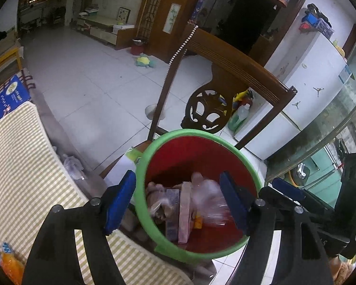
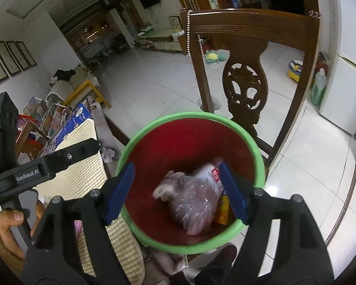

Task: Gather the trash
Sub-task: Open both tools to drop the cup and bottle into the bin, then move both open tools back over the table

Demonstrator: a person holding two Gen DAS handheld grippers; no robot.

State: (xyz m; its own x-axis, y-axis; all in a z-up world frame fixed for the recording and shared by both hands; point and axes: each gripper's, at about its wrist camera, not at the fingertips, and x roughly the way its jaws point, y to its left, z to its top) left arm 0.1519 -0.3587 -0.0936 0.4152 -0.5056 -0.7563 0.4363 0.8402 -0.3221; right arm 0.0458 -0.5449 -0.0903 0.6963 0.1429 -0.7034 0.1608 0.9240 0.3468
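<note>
Both grippers hang over a red bin with a green rim, which sits at about six o'clock in each wrist view, in front of a carved wooden chair. The left gripper has its blue pads spread apart, one pad outside the rim at eight o'clock and the other above the bin's inside at four o'clock; nothing is between them, so it is released. The right gripper is likewise released, its pads wide apart and touching nothing. The trash lies inside the bin: a clear plastic bag, blurred in both views, a pink carton standing beside a bluish box, and an orange packet at the bag's four o'clock side. A striped green-and-cream mat lies at nine o'clock from the bin.
</note>
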